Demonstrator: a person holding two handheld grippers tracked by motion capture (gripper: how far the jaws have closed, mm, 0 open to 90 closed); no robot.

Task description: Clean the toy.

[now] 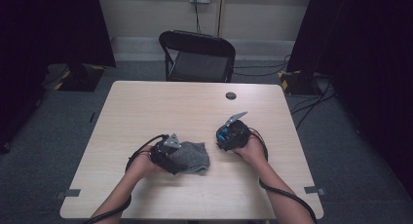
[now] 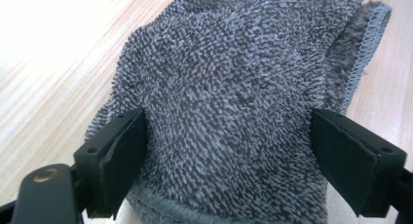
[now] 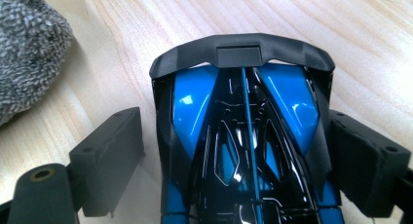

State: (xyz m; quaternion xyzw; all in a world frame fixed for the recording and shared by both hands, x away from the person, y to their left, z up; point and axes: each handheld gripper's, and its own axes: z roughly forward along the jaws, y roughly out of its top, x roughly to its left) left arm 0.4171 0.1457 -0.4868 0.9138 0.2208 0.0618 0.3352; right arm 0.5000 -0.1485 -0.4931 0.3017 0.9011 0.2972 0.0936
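While its front end is cut off below the right gripper view, the blue-and-black toy car (image 3: pixel 246 136) sits on the wooden surface (image 1: pixel 195 107) between the right gripper's (image 1: pixel 233 134) wide jaws, one touching, just beside the grey towel (image 2: pixel 229 102) that the left gripper's (image 1: pixel 168 153) spread jaws straddle.

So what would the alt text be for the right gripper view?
A blue and black toy car sits on a pale wooden table between the right gripper's two black jaws; a gap shows at the left jaw. A grey cloth lies at top left.
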